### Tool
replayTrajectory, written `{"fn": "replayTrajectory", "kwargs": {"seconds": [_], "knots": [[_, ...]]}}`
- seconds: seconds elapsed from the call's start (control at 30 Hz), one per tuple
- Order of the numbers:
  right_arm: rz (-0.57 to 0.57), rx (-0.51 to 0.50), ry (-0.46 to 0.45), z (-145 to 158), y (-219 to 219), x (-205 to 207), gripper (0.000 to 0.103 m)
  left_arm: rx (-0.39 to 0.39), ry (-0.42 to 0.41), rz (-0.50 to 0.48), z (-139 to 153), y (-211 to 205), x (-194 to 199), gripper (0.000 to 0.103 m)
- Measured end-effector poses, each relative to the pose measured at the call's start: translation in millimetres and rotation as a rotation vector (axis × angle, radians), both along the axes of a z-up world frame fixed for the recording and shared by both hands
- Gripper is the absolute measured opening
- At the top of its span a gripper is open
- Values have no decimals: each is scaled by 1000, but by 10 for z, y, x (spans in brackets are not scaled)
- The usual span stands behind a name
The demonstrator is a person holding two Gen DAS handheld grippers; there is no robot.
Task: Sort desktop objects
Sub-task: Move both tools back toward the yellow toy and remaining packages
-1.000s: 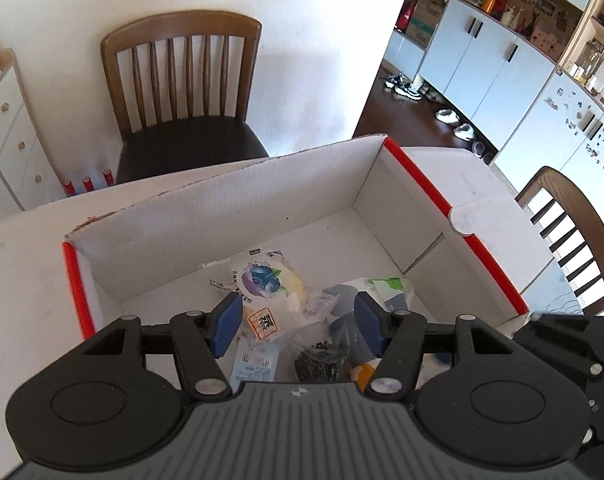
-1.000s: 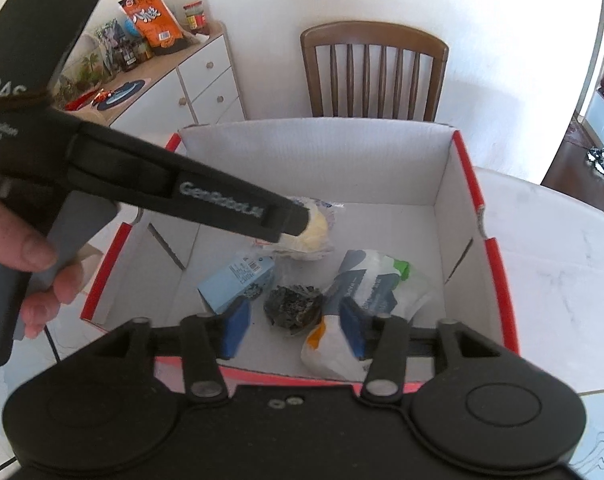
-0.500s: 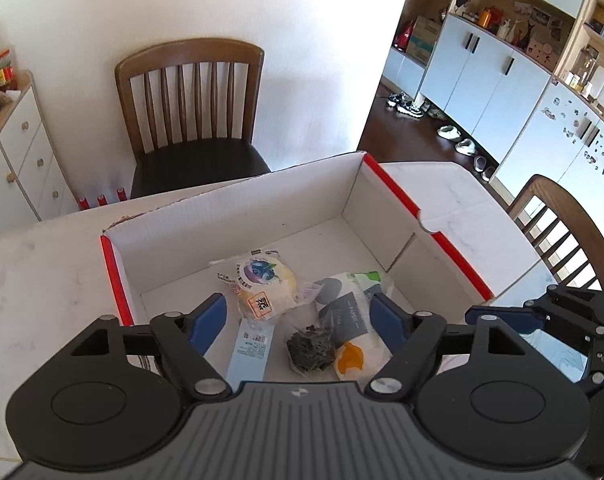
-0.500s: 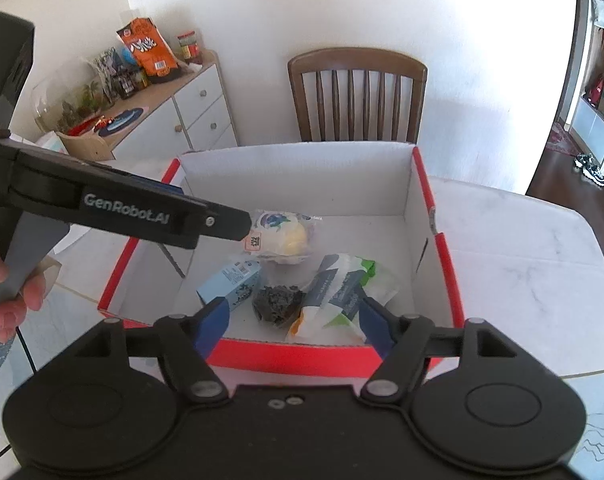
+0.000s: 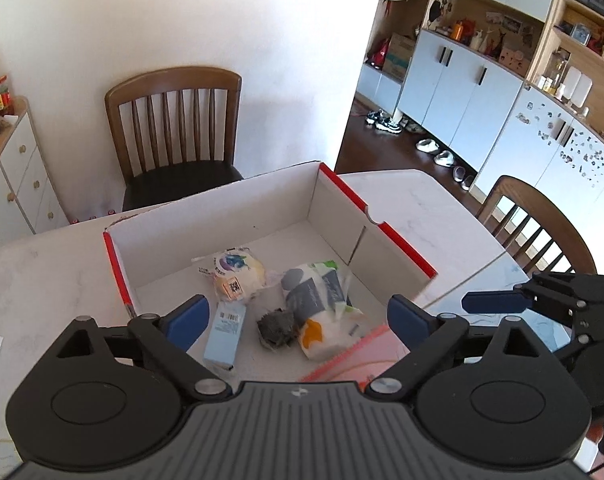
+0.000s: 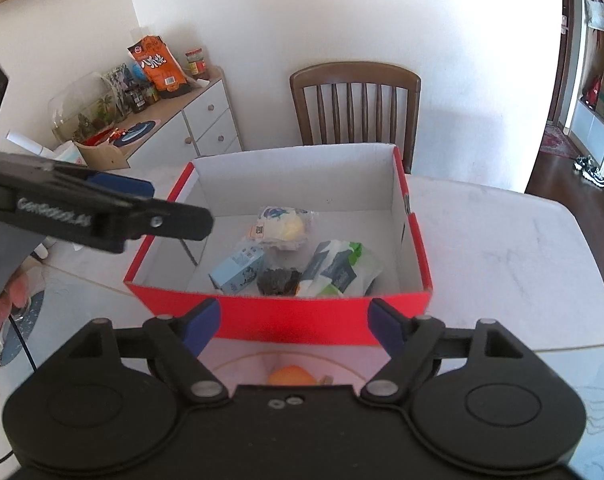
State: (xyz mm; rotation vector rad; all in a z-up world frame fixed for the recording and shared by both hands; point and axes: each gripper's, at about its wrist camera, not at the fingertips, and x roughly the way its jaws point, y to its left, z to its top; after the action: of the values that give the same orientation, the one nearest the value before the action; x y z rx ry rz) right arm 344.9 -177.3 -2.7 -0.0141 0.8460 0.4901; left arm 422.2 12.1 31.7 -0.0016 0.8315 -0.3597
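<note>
Box point(image 6: 278, 316), red-rimmed, on the table: I count bun packet point(image 6: 280, 226), blue carton point(image 6: 238, 270), dark clump point(image 6: 280, 280), wipes pack point(image 6: 337, 268). My left gripper point(image 5: 298, 316) and right gripper point(image 6: 290, 324) hang spread wide, empty. I'd next approach the orange item point(image 6: 292, 376), level and slowly.

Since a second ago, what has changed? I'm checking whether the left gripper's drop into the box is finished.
The left gripper has let go of the round yellow bun packet, opened wide and pulled back up out of the red box. The right gripper has also opened wider and backed away. The bun packet, blue carton, dark bundle and white pouch lie unmoved inside.
</note>
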Motion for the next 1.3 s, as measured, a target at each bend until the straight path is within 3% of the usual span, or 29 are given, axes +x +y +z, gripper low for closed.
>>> {"fn": "replayTrajectory", "kwargs": {"seconds": [0.13,0.67,0.83,1.07,1.3], "knots": [[-6,13,-4,28,-90,-114,82,-3,-22,4,14,10,-179,103],[-20,16,-23,-102,-384,-634,83,-32,-95,45,-142,159,-1027,103],[-38,12,-12,-232,-471,-795,84,6,-166,46,-214,177,-1344,103],[-58,-1,13,-453,-552,-1019,84,-9,-142,59,-421,246,-1656,103],[10,-62,-1,-650,-536,-1238,83,-7,-91,97,-660,392,-1796,103]]}}
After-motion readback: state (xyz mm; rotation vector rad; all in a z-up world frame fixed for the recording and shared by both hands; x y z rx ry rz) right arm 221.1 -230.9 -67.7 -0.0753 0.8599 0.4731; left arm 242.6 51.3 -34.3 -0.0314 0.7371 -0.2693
